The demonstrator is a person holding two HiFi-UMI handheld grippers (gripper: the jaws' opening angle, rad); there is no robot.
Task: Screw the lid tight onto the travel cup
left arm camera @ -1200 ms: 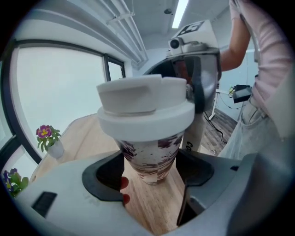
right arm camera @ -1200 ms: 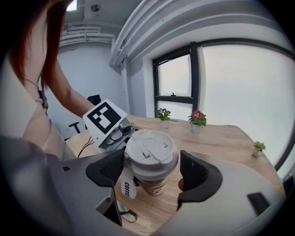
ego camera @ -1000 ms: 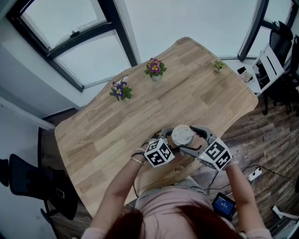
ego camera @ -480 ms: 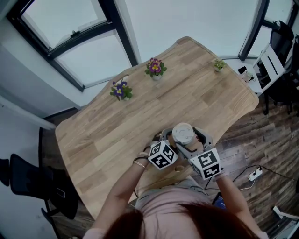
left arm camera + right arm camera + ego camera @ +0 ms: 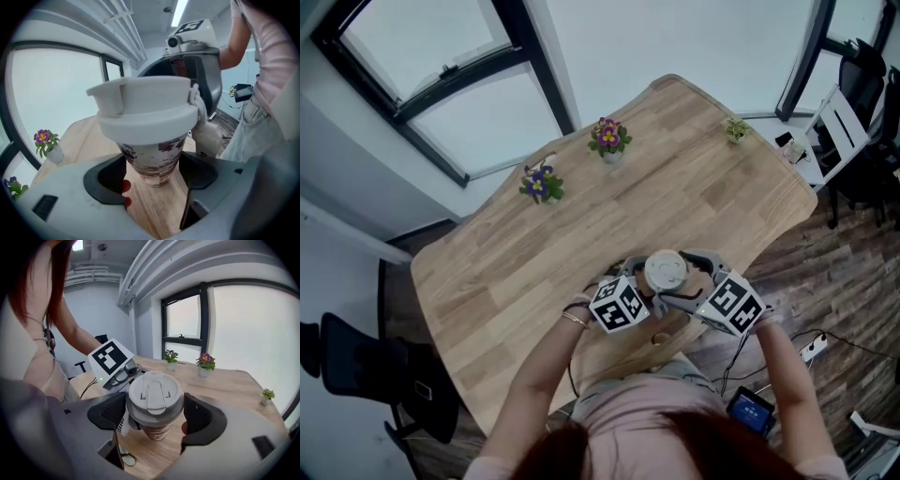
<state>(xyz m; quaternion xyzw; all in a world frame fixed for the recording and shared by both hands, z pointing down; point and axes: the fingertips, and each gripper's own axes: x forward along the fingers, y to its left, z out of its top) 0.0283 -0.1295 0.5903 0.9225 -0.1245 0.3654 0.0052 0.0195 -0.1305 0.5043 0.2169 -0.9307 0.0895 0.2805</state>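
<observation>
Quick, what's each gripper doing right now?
Left gripper: closed on the cup, around its body.
Right gripper: closed on the lid.

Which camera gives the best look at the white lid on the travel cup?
The right gripper view: the white plastic lid faces it, flip tab plain. The left gripper view shows only its side rim above the brown patterned travel cup; the head view shows it small.

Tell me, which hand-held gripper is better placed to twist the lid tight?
Probably right: the right hand-held gripper grips the lid, while the left hand-held gripper clamps the travel cup lower down, steadying it.
</observation>
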